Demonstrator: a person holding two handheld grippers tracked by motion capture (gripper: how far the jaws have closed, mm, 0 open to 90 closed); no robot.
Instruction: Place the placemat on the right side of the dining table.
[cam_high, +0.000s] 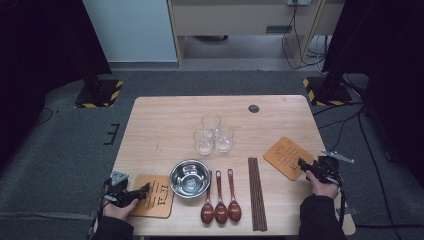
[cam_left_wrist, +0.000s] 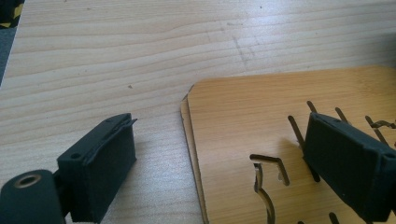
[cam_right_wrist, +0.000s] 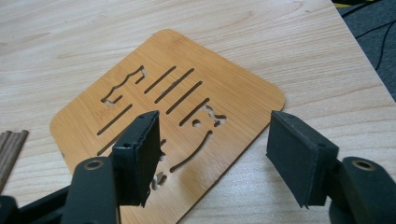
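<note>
Two wooden mats with cut-out patterns lie flat on the table (cam_high: 165, 120), one at each side of the near half.

Left gripper (cam_high: 141, 191) sits low at the near left corner, pointing toward the table's middle. Its jaws stand wide apart with nothing pressed between them. In the left gripper view, one jaw hangs over bare tabletop and the other over the left mat (cam_left_wrist: 261, 140), so the mat's edge lies in the gap. That edge looks doubled, as if two thin mats are stacked; cannot tell for sure.

Right gripper (cam_high: 303, 163) is at the right edge, aimed at the right mat (cam_high: 286, 156). Its jaws are wide and grip nothing. In the right gripper view, the mat (cam_right_wrist: 187, 88) lies flat beneath and ahead of the jaws, its near corner between them.

Between the mats: a steel bowl (cam_high: 190, 178) just beside the left mat, three dark spoons (cam_high: 220, 202) side by side, a bundle of chopsticks (cam_high: 257, 192). Three clear glasses (cam_high: 213, 134) cluster behind the bowl.
</note>
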